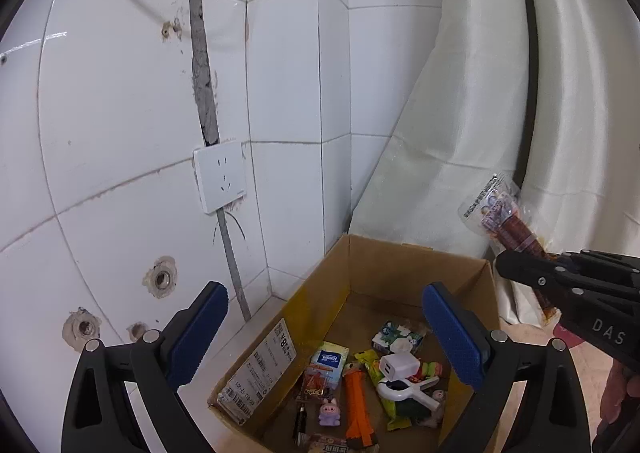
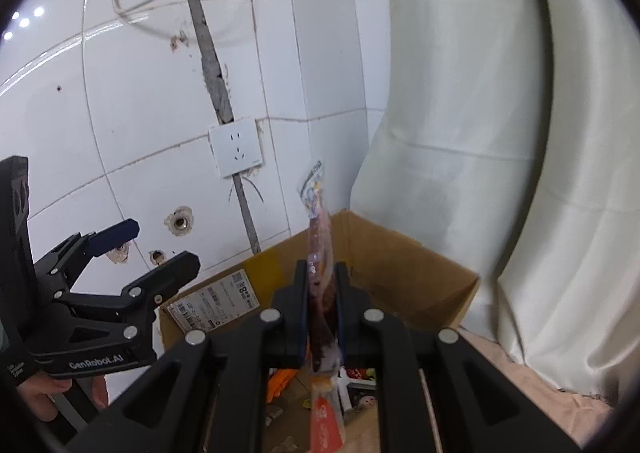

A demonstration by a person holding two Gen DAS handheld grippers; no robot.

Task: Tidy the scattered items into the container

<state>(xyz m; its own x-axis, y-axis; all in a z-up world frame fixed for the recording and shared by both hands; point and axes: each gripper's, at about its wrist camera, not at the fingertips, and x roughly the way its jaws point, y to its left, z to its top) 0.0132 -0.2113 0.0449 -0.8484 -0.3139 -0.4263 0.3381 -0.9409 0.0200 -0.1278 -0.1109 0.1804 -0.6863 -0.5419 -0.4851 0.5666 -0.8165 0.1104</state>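
An open cardboard box (image 1: 316, 297) stands in the tiled corner and holds several small items: a white charger (image 1: 398, 367), an orange strip (image 1: 357, 403), a tissue pack (image 1: 329, 361), a small pink pig toy (image 1: 330, 411). My left gripper (image 1: 326, 337) hangs open above the box with nothing between its blue pads. My right gripper (image 2: 322, 293) is shut on a long clear snack packet (image 2: 318, 237) with dark red sticks inside, held upright above the box (image 2: 400, 265). The same snack packet (image 1: 505, 215) shows in the left wrist view at the box's right rim.
White tiled walls with a socket (image 1: 219, 176), a grey cable channel and several drill holes stand behind the box. A white curtain (image 1: 460, 133) hangs to the right. A person's hand (image 2: 48, 393) holds the left gripper's handle. The floor right of the box is pinkish.
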